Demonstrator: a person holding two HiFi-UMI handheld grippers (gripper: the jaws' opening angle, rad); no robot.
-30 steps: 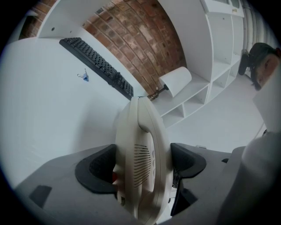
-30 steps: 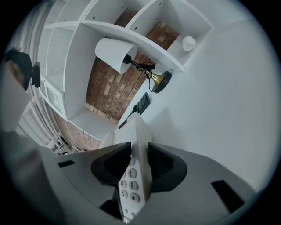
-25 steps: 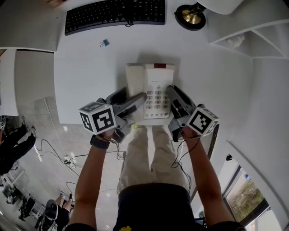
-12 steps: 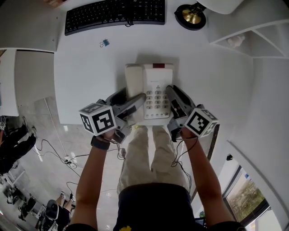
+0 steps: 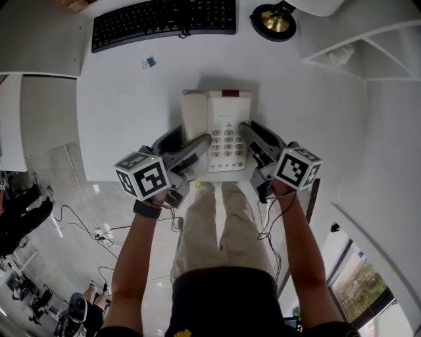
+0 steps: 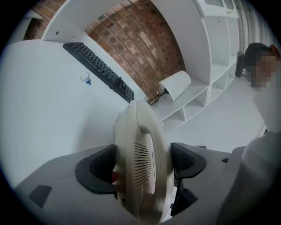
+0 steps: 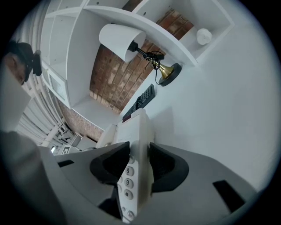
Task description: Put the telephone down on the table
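Note:
A cream telephone (image 5: 220, 122) with its handset on the left lies flat on the white table (image 5: 118, 112), close to the near edge. My left gripper (image 5: 191, 139) is shut on the phone's handset side; in the left gripper view the telephone (image 6: 140, 158) fills the gap and both pads press on it around the left gripper (image 6: 142, 165). My right gripper (image 5: 258, 135) straddles the keypad edge. Its jaws have just been opening. The telephone (image 7: 138, 145) still sits between the jaws of the right gripper (image 7: 139, 162), which look slack on it.
A black keyboard (image 5: 164, 20) lies along the table's far side, with a small blue clip (image 5: 150, 63) in front of it. A brass lamp base (image 5: 272, 23) stands at the far right. White shelving (image 5: 355, 46) borders the right side.
The right gripper has rolled and its marker cube has shifted a little to the right. Its jaws have spread slightly. The left gripper and the phone have stayed put.

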